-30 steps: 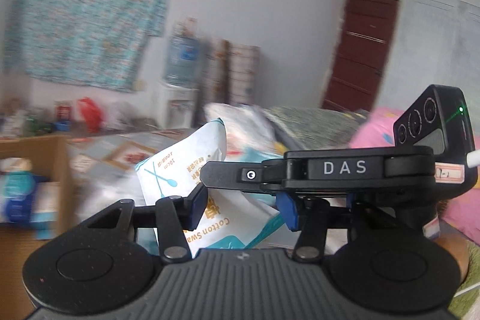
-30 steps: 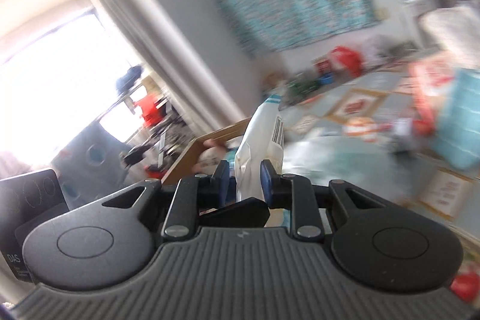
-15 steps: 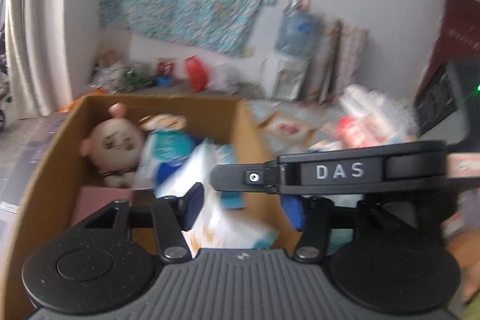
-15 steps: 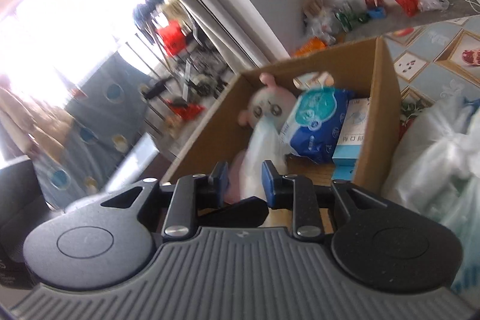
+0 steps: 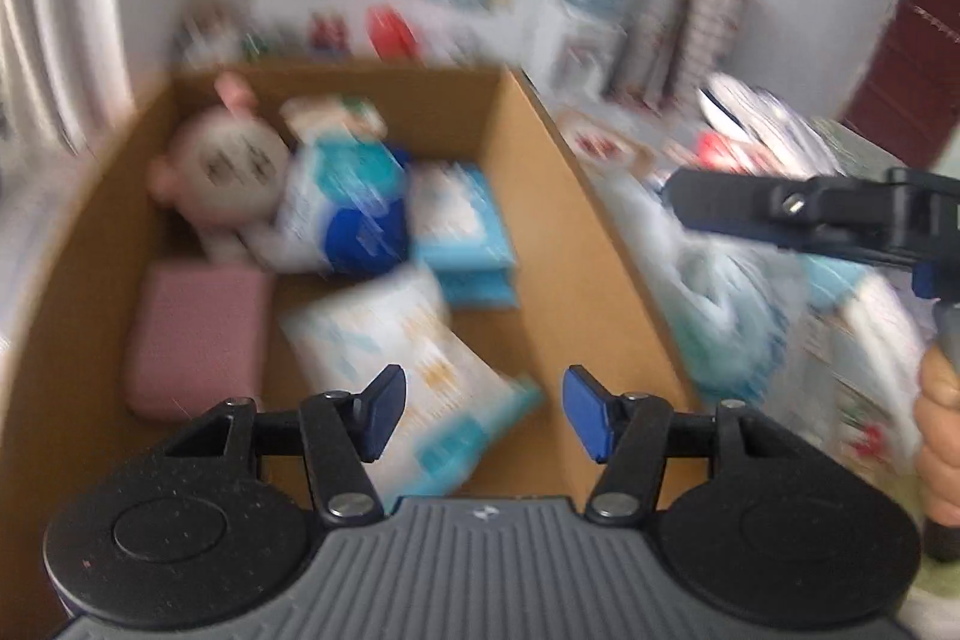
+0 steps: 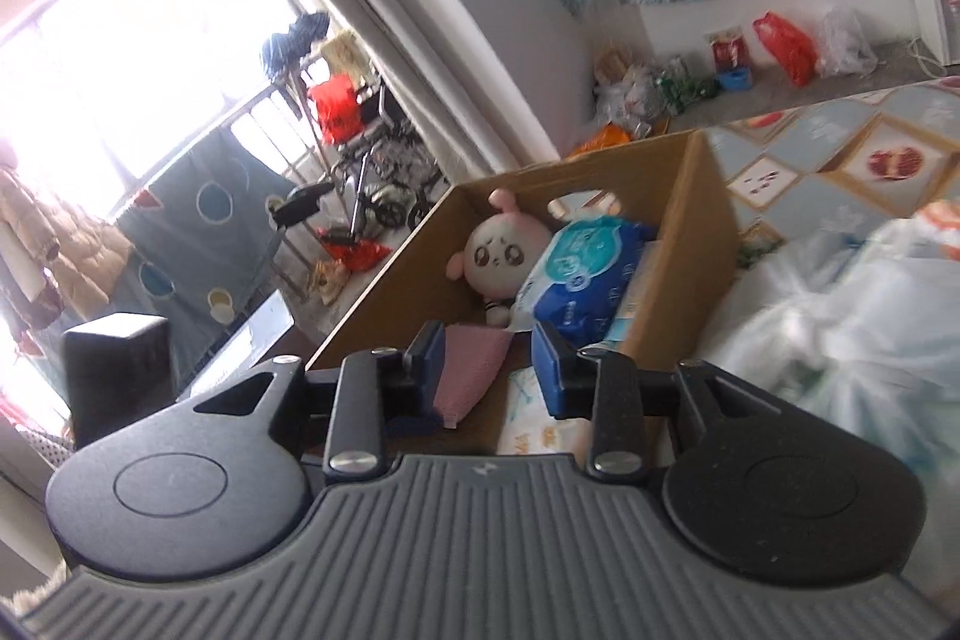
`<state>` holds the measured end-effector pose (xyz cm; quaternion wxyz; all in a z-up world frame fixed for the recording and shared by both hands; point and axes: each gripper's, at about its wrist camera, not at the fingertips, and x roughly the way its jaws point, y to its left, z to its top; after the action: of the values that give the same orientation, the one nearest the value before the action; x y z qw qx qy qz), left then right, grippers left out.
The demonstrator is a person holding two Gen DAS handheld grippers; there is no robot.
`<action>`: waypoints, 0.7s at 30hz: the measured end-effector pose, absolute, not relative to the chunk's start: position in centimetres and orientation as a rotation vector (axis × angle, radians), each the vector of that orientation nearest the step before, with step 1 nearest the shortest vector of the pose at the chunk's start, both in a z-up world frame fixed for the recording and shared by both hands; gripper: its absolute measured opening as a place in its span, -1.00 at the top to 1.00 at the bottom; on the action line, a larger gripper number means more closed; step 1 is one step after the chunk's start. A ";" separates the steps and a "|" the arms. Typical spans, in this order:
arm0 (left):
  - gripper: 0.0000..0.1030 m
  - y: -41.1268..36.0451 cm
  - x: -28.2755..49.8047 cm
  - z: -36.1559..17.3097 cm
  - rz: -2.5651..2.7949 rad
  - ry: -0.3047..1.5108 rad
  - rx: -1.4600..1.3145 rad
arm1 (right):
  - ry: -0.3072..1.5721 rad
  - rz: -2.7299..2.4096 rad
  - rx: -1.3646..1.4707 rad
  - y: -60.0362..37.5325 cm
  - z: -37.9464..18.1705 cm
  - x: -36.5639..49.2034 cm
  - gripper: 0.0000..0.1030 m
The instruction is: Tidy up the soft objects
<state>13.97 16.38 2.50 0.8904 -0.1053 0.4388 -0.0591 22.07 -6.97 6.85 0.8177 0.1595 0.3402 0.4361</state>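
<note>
Both fingers have let go: your left gripper point(image 5: 477, 415) stands wide and empty above the cotton-swab packet point(image 5: 408, 370), which a second ago it held and which now lies inside the cardboard box point(image 5: 540, 196). Your right gripper point(image 6: 489, 370) is opening, nothing between its pads. That drop is done; fetch another from the bed point(image 6: 840, 340).

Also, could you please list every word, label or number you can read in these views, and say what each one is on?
No text reads with certainty in either view.
Blue pack in the cardboard box: printing too small to read.
White pack in the box: blue and orange printing, blurred.
Light blue packs: blurred.
Red bag by the window: dark marks, too small to read.
</note>
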 end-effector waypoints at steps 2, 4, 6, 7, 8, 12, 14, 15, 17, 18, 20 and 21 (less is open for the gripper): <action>-0.16 16.7 14.7 1.6 -0.209 1.020 -0.333 | 0.717 0.916 0.360 -8.7 6.8 21.7 0.36; -0.12 16.8 15.6 0.3 -0.252 1.117 -0.426 | 0.716 0.907 0.387 -10.3 6.6 21.3 0.35; -0.12 16.9 16.5 -0.8 -0.221 1.179 -0.451 | 0.717 0.903 0.412 -11.5 6.3 21.2 0.34; -0.12 17.0 17.0 -1.3 -0.210 1.212 -0.460 | 0.717 0.901 0.422 -11.9 6.2 21.2 0.34; -0.12 17.1 17.5 -1.8 -0.200 1.237 -0.471 | 0.718 0.901 0.430 -12.3 6.0 21.3 0.33; -0.12 17.4 18.9 -3.8 -0.144 1.329 -0.487 | 0.713 0.894 0.451 -13.7 5.7 21.4 0.20; -0.12 17.5 19.4 -4.4 -0.110 1.353 -0.466 | 0.707 0.887 0.461 -14.2 5.6 21.4 0.20; -0.12 17.5 19.6 -4.7 -0.094 1.361 -0.461 | 0.706 0.884 0.471 -14.6 5.5 21.4 0.20; -0.12 17.7 20.0 -5.0 -0.054 1.370 -0.454 | 0.708 0.880 0.488 -15.1 5.4 21.6 0.20; -0.13 17.9 20.2 -5.0 -0.046 1.370 -0.461 | 0.709 0.879 0.493 -15.3 5.3 21.7 0.20; -0.15 18.4 20.6 -5.0 -0.011 1.371 -0.470 | 0.711 0.875 0.500 -15.8 5.1 21.8 0.19; -0.17 18.7 20.7 -4.9 0.016 1.365 -0.464 | 0.713 0.872 0.501 -15.9 5.0 21.8 0.18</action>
<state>20.66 18.72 -4.89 0.7511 -0.2125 0.6250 0.0071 21.84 -15.91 4.97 0.8161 0.2348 0.3342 0.4089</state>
